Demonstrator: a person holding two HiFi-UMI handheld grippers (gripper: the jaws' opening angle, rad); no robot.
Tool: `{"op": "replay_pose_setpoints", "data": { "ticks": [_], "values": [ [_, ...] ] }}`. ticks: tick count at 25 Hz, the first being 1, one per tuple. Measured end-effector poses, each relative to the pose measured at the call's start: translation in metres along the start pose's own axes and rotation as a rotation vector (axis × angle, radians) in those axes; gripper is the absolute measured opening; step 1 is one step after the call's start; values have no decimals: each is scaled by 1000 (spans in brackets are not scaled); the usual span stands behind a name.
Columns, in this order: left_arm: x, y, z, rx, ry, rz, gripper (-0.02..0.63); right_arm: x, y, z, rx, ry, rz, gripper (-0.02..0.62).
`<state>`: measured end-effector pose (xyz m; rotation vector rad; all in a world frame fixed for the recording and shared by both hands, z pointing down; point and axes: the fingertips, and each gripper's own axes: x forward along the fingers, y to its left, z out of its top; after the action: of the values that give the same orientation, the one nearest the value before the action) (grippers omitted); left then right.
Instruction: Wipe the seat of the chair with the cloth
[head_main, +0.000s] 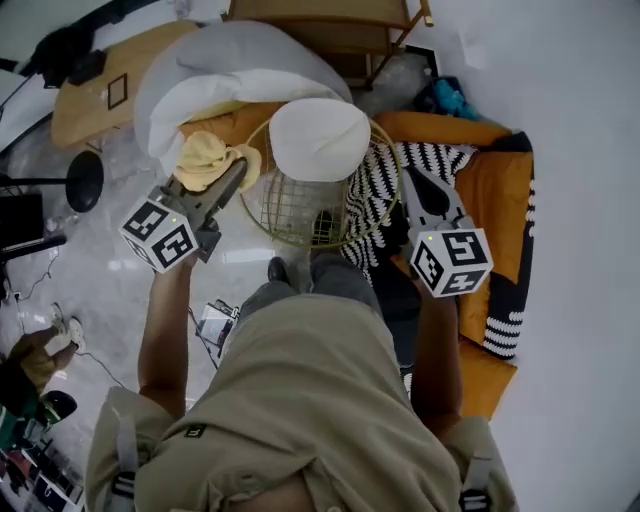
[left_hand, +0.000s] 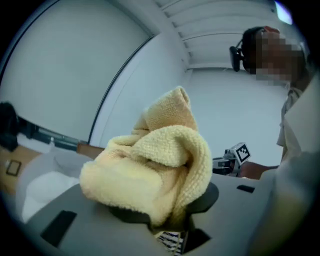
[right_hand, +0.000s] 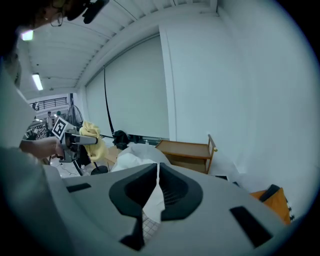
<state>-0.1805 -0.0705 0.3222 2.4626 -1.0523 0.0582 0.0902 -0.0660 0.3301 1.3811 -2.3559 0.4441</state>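
Left gripper view: left tool (left_hand: 172, 220) clamps yellow cloth (left_hand: 150, 170); right tool (right_hand: 156, 192) closed, empty.

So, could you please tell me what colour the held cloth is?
Pale yellow: the fluffy terry cloth shows best in the left gripper view.

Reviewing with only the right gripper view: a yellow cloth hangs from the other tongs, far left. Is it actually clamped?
Observer: Yes. The left gripper view shows the left tongs shut on the cloth, which is bunched above them.
Operator: Is it on the chair seat?
Observer: No. In the head view it sits beside the left rim of the chair, off the seat.
Operator: What's below my tongs?
Observer: The right tongs hang over striped fabric, right of the chair.
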Motion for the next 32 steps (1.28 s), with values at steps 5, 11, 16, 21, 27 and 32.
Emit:
{"op": "replay_pose_setpoints", "data": {
  "ticks": [5, 11, 16, 21, 27, 32],
  "values": [
    [-52, -18, 59, 259, -78, 101, 164, -26, 34, 44, -79, -90, 27, 28],
    [-108, -38, 99, 481, -153, 206, 164, -61, 68, 81, -160, -178, 29, 26],
    [-136, -49, 96, 659, -79, 250, 164, -82, 87, 96, -233, -203, 14, 21],
    [-147, -56, 92, 682, -60, 246, 164, -90, 101, 100, -239, -216, 22, 21],
    [-157, -61, 84, 660, -67, 222, 164, -98, 110, 97, -242, -213, 16, 21],
    [-161, -66, 77, 645, -62, 211, 164, -105, 114, 92, -240, -204, 9, 21]
  ]
}}
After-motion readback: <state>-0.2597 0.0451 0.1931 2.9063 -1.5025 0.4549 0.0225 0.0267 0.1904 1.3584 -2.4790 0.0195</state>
